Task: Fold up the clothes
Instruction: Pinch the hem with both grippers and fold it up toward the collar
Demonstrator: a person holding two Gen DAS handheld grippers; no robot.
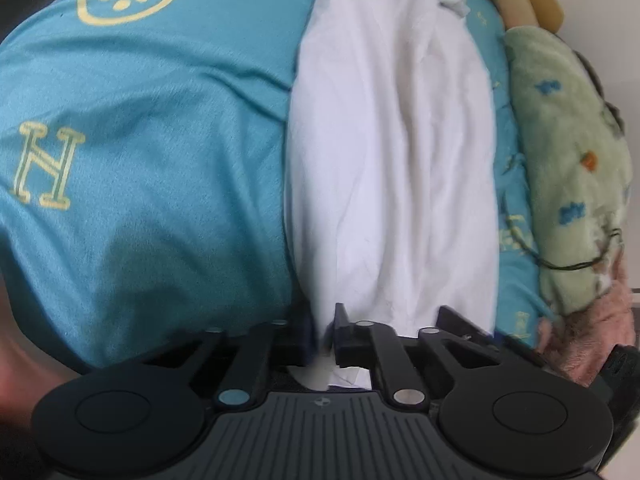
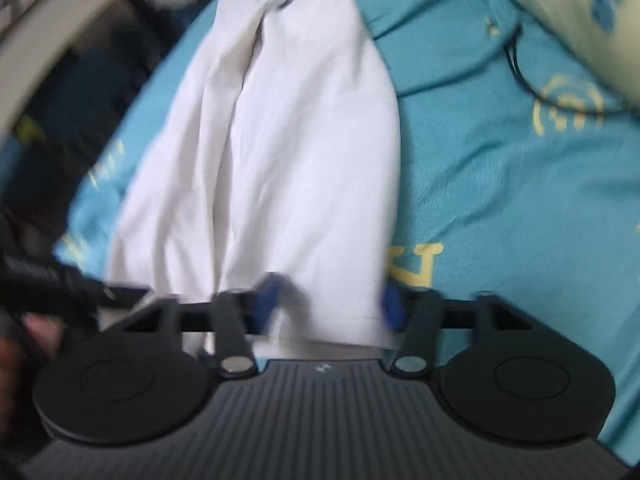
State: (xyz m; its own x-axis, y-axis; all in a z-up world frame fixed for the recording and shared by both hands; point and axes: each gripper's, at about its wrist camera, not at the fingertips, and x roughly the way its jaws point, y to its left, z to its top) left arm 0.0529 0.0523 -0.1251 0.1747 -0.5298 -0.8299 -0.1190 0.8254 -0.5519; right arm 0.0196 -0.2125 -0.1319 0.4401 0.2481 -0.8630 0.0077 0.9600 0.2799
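Left gripper [image 1: 325, 334]: jaws clamped on the near hem of the white garment [image 1: 392, 152].
Garment: a long, half-folded strip on the teal bedsheet [image 1: 160, 140].
Right gripper [image 2: 328, 308]: jaws apart around the hem; blur hides any contact.
Doing it well: I'd grip both corners firmly, lift evenly, keep the hem taut.
Left view only: green patterned blanket [image 1: 568, 152] along the right.
Right view only: dark furniture beyond the bed's left edge.

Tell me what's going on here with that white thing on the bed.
A person is folding a white garment laid on a teal bedspread. The left gripper is shut on the garment's near edge. The right gripper straddles the same end, fabric between its blue pads; the blur hides whether they press. A green patterned blanket lies alongside.
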